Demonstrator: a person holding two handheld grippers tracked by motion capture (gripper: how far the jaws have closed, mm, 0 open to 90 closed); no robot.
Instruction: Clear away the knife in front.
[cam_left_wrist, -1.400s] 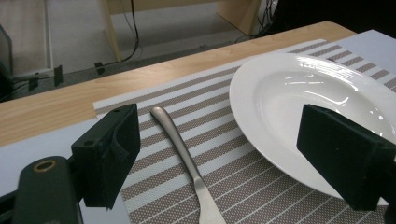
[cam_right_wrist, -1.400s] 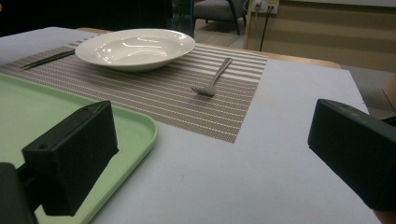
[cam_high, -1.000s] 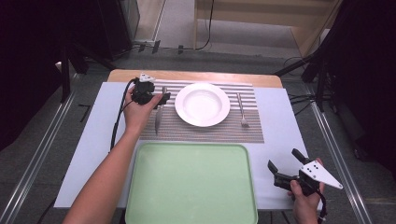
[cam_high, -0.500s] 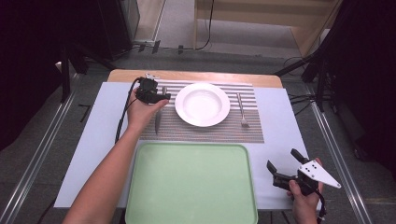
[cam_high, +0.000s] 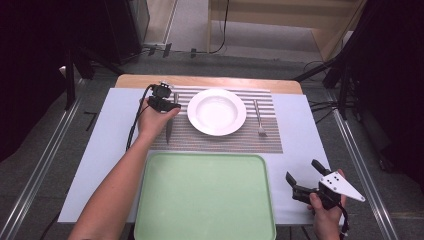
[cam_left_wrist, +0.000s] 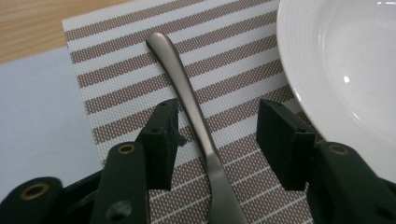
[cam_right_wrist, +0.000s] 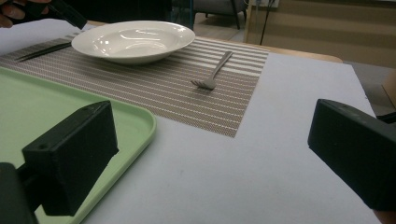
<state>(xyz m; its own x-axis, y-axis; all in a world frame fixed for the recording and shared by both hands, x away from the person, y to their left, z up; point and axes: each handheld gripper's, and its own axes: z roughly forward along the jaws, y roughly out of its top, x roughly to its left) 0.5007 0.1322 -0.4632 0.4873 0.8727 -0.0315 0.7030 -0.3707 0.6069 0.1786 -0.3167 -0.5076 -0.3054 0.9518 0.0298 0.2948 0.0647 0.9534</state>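
A steel knife (cam_high: 169, 131) lies on the striped placemat (cam_high: 225, 140), left of a white plate (cam_high: 216, 111). My left gripper (cam_high: 172, 106) is lowered over the knife's handle (cam_left_wrist: 184, 91). Its jaws have just been closing and now straddle the handle. The left pad (cam_left_wrist: 163, 135) is almost against the handle and the right pad (cam_left_wrist: 280, 140) is still well apart, so nothing is gripped. A fork (cam_high: 259, 119) lies right of the plate. My right gripper (cam_high: 303, 171) hovers wide open near the table's front right corner, holding nothing (cam_right_wrist: 210, 154).
A large green tray (cam_high: 205, 195) lies at the front middle of the table, its corner (cam_right_wrist: 140, 123) close to my right gripper. The plate's rim (cam_left_wrist: 299, 88) runs just right of my left jaws. A wooden table edge (cam_high: 210, 81) borders the far side.
My left hand has edged a little to the right, bringing its gripper over the knife's handle. The right hand and gripper have stayed put.
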